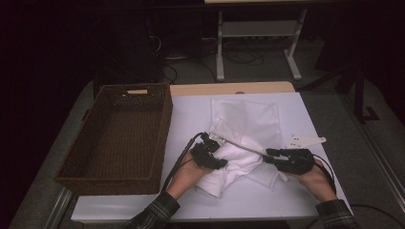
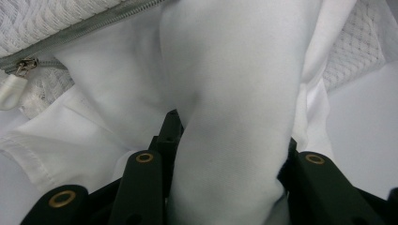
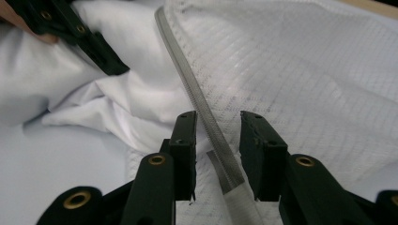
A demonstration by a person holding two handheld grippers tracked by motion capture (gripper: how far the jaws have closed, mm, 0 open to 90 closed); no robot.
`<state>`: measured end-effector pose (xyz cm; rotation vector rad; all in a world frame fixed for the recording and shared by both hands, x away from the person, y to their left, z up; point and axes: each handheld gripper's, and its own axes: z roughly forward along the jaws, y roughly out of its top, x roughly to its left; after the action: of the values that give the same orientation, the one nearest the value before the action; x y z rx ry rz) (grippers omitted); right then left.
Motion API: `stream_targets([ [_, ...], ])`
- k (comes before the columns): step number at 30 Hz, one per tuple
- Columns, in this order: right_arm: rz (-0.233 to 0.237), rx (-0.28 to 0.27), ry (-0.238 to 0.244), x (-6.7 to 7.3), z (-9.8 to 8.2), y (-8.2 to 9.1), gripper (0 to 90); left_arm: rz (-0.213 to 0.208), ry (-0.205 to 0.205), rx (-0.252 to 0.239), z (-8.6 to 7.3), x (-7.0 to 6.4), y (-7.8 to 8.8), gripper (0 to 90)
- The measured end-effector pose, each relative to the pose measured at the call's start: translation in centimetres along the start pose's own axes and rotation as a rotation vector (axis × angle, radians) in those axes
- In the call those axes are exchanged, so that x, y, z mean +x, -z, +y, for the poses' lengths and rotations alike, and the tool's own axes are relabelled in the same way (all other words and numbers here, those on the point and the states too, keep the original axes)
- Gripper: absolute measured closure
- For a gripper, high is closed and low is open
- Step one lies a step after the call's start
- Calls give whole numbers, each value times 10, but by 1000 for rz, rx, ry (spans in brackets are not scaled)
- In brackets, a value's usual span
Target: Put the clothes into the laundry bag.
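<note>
A brown wicker basket (image 1: 114,138) stands at the table's (image 1: 267,195) left, its far corners lost in the dark. Beside it lies a white mesh laundry bag (image 1: 248,119), open, with a white cloth (image 2: 234,108) bunched at its mouth and its far end hidden inside. The left gripper (image 1: 220,163) is clamped on a thick fold of that cloth. The right gripper (image 3: 218,136) stands partly apart around the bag's grey zipper (image 3: 197,98), pads not pressing; the zipper's end is cut off below.

No readable text, label, brand or number anywhere I can see, none on my grippers, none on the white mesh bag, none on the wicker basket, none on the table.
</note>
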<state>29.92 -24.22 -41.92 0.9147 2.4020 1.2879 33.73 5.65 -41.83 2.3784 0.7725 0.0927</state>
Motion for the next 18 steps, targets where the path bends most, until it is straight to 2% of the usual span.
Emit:
stream_targets([
  [5,-10,46,21,2,-2,-12,681,2,2,-1,0,0,0,598],
  [7,-22,56,32,4,-2,-14,728,3,2,-1,0,0,0,598],
  [12,-26,60,23,4,-2,-15,851,7,2,-2,0,-1,-1,598],
  [18,-18,34,4,4,-1,-5,864,0,16,-4,0,1,1,601],
])
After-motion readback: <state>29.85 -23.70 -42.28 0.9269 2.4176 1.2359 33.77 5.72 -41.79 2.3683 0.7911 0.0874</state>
